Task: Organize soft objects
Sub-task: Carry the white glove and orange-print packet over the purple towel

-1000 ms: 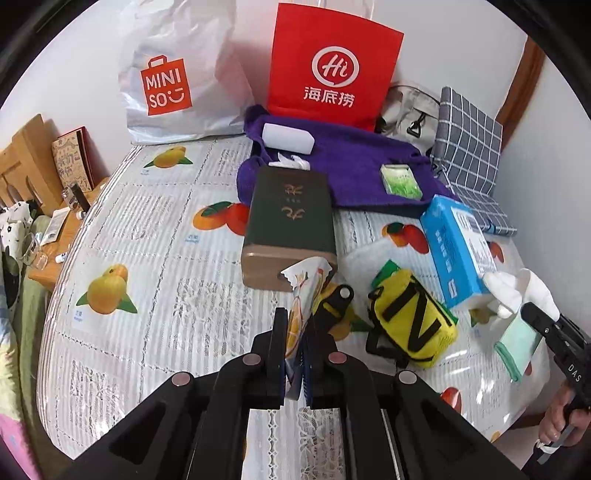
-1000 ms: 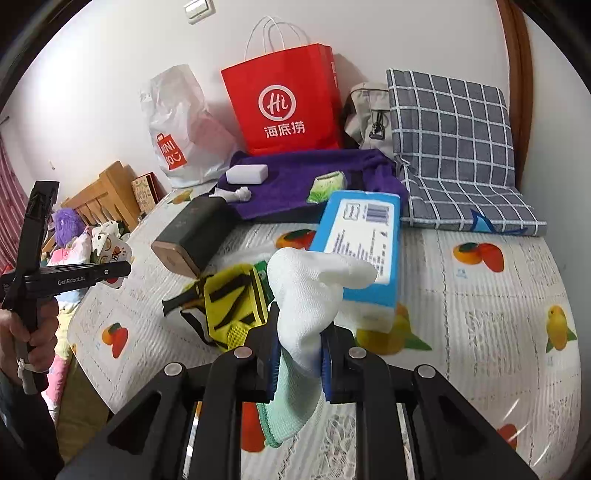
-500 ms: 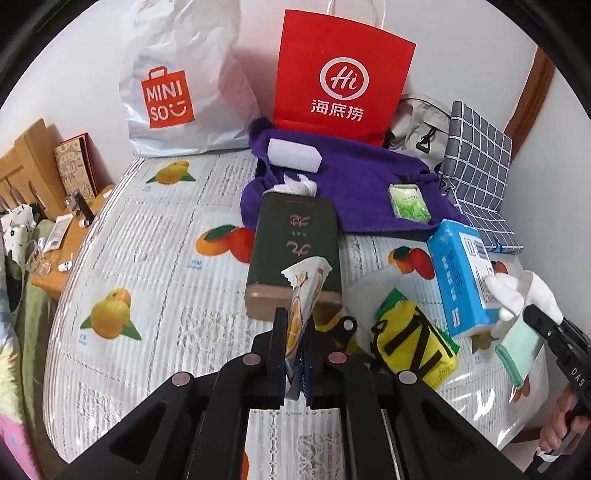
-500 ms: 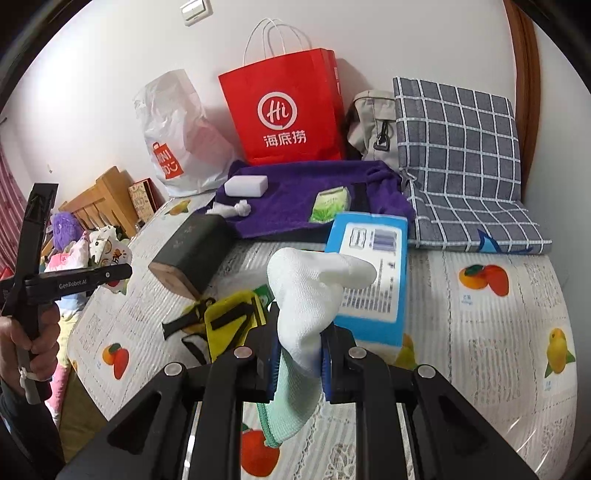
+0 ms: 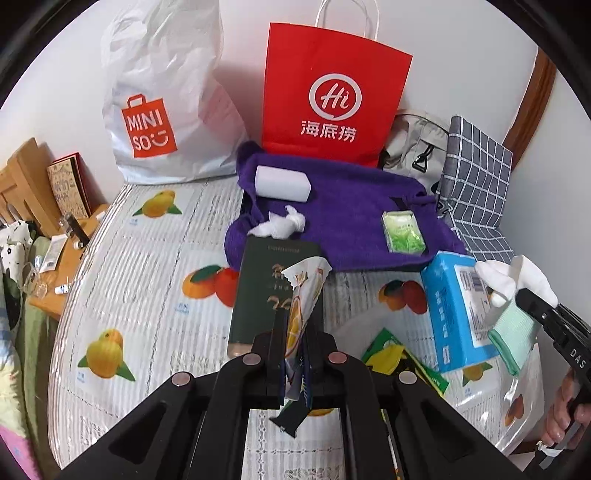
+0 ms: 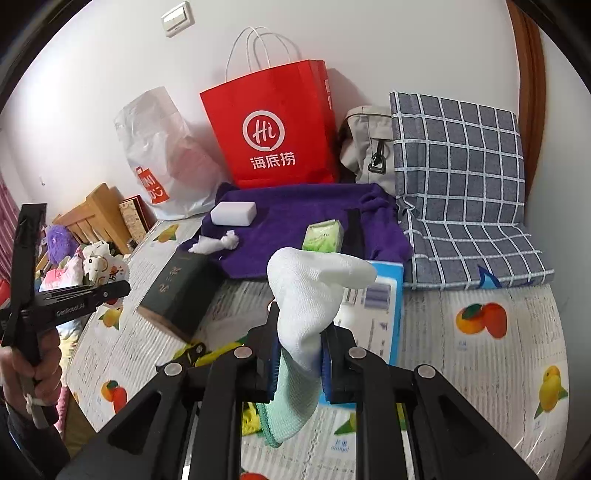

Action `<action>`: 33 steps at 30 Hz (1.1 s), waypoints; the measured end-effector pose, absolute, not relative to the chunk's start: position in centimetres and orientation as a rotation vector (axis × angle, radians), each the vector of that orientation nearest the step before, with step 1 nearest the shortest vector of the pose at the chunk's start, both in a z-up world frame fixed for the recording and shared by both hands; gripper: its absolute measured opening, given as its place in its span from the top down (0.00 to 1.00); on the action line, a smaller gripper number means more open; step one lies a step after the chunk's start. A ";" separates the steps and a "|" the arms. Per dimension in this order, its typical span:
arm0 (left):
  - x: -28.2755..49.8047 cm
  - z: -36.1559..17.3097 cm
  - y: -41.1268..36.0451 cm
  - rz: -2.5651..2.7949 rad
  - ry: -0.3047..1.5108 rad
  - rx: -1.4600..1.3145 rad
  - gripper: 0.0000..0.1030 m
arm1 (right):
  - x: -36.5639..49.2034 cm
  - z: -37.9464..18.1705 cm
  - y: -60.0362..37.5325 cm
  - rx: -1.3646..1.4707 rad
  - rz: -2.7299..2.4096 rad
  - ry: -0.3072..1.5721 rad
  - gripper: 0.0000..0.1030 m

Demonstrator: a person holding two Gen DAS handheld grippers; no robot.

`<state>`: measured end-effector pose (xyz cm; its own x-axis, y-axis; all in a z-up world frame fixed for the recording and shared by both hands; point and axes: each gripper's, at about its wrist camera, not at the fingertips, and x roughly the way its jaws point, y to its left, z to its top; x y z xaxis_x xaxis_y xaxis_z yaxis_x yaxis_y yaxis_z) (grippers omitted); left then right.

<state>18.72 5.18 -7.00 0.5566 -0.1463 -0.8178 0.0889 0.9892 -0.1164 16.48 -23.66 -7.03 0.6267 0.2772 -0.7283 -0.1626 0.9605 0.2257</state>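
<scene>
Two tongs [image 5: 295,347] [image 6: 299,354] pinch a glossy pouch [image 5: 304,291] and a waffle-knit cloth [image 6: 306,295].

A white painted wall [image 6: 369,44] is seen far beyond the fingertips, and a pale switch plate [image 6: 178,18] is mounted on it high up, to the left of the fingers. A brown wooden door frame [image 6: 532,85] is set against the wall at the far right. The bed surface [image 5: 147,258] below and ahead of the fingers is covered by a white cloth printed with oranges and yellow fruit under a clear glossy sheet. A light wooden headboard [image 5: 18,177] and a low wooden bedside stand [image 5: 62,266] are placed off to the left. Soft, even light is cast over the room.
</scene>
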 end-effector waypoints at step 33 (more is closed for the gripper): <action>31.1 -10.0 1.1 -0.213 1.041 -0.022 0.93 | 31.1 -9.8 -23.4 0.096 0.218 0.909 0.83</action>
<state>31.08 1.06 -9.99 0.4865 -0.1855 -0.8538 0.1650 0.9791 -0.1187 31.13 -23.41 -9.78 0.5940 0.2278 -0.7715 -0.1469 0.9737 0.1744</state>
